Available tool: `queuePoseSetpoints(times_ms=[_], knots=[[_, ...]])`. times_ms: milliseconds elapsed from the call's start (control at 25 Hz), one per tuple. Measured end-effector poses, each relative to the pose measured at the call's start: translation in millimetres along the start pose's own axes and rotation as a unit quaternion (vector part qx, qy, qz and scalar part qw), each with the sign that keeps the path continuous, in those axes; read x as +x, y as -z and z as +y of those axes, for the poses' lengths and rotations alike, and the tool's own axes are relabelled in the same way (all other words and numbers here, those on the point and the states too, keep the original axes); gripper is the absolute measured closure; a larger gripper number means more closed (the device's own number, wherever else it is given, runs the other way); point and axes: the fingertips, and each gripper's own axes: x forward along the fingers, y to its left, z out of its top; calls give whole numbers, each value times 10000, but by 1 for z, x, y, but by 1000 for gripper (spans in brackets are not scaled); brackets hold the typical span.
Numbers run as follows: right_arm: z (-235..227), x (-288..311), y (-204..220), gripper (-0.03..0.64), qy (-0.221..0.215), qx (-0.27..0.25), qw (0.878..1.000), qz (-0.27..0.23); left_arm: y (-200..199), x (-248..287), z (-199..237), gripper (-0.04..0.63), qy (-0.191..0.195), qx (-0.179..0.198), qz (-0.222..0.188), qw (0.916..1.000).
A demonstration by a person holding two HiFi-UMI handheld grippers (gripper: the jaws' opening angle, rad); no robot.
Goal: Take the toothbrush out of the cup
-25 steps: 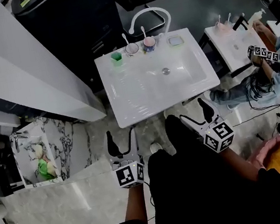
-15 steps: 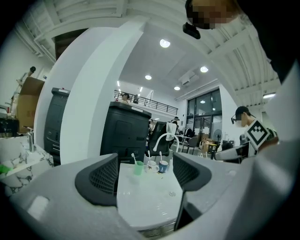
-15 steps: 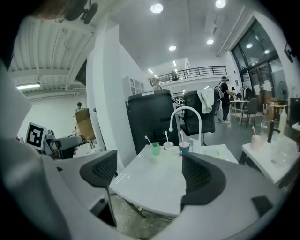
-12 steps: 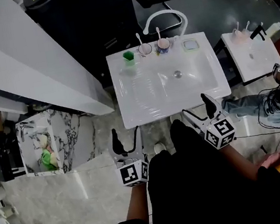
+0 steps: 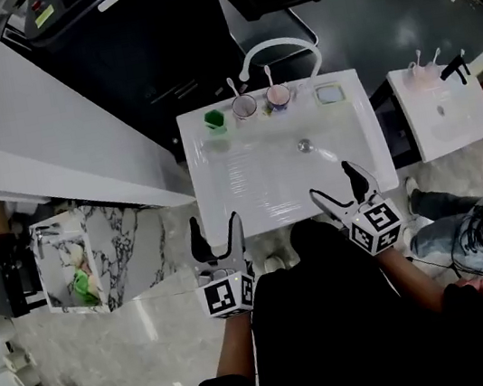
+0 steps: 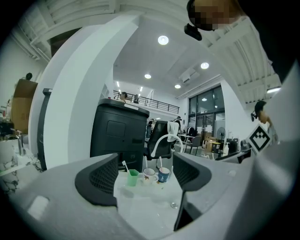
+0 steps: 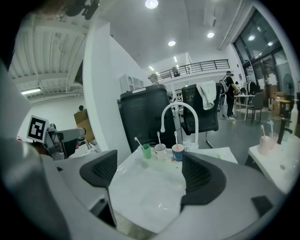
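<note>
Both grippers have closed in on the sink [image 5: 250, 190] versus half a second ago. In the head view the basin now sits closer to the jaws. The right gripper [image 5: 332, 181] has gone from short of the near rim to over the near right edge. The left gripper [image 5: 216, 231] is just off the near left edge, over the floor.

Fingers on both are released: jaws wide apart, nothing gripped. Each gripper view shows only the far row of cups through the gap.

No contact yet with any task item. Three cups stand in a row on the far ledge, unchanged from the earlier frames:
- green cup [image 5: 215, 120] at far left, with a toothbrush [image 7: 137, 140] leaning left
- white mug [image 5: 244, 106] in the middle, with a second toothbrush [image 5: 232, 88]
- blue cup [image 5: 278, 96] to its right, with a third toothbrush [image 5: 269, 75]

All three brushes sit in their cups.

The white arched faucet [image 5: 276, 45] rises behind the cups. A small square dish [image 5: 329, 93] sits on the far right corner. The drain [image 5: 304, 145] is mid-basin, far of the right gripper. A second sink [image 5: 439, 113] stands well apart to the right.
</note>
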Motion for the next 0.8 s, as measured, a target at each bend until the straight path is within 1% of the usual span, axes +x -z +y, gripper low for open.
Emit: queuePoseSetpoints(times_ms=[320,400,520,800], knots=[[-59,25,-18,199,-112,82,9999,-55,-1,67,-35,249,24,83,122,9999],[-69,30,-19,199,-177,117,9998,-43,1,80,-41,249,1,8,177,9998],[-81,37,-17,199,-301,161,9994,32,4,95,-44,249,-116,-199,253,9994],[-104,48,-21,199,-430,113,9990,67,11,118,-52,250,-301,-248,372,9985]])
